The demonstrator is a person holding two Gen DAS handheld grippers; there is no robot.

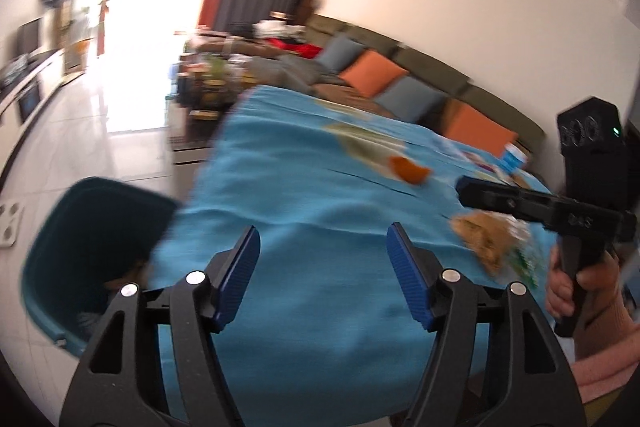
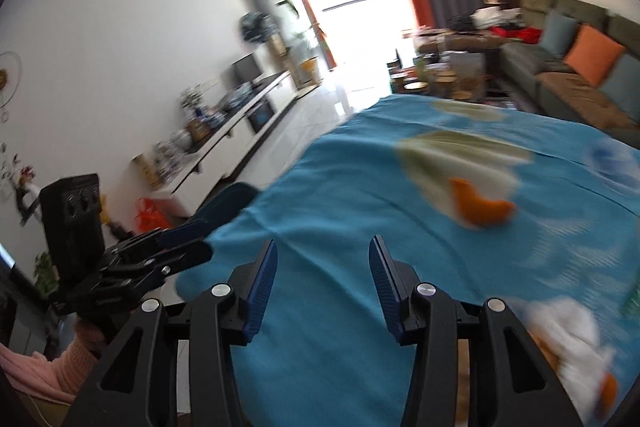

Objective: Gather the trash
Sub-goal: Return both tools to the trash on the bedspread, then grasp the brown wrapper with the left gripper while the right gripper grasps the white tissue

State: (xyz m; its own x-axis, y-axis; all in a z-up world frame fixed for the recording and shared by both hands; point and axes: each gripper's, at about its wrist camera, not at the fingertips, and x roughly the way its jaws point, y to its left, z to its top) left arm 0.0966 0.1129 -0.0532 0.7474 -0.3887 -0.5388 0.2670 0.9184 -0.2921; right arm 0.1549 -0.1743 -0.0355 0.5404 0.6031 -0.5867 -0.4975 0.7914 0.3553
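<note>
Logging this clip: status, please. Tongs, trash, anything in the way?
Left tongs open, empty. Right tongs open, empty. Orange peel and wrappers on blue cloth; teal bin beside table. Path clear.

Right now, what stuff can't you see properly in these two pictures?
- Inside of the dark teal plastic bin: left wrist view, mostly hidden by the blue tablecloth and the left gripper; the dark lump inside is too blurred to name.
- Orange scrap on pale wrapping: both views, smeared by motion blur.
- White and orange litter: right wrist view, blurred, cut by the right gripper's arm.
- Crumpled brown wrapper: left wrist view, blurred.
</note>
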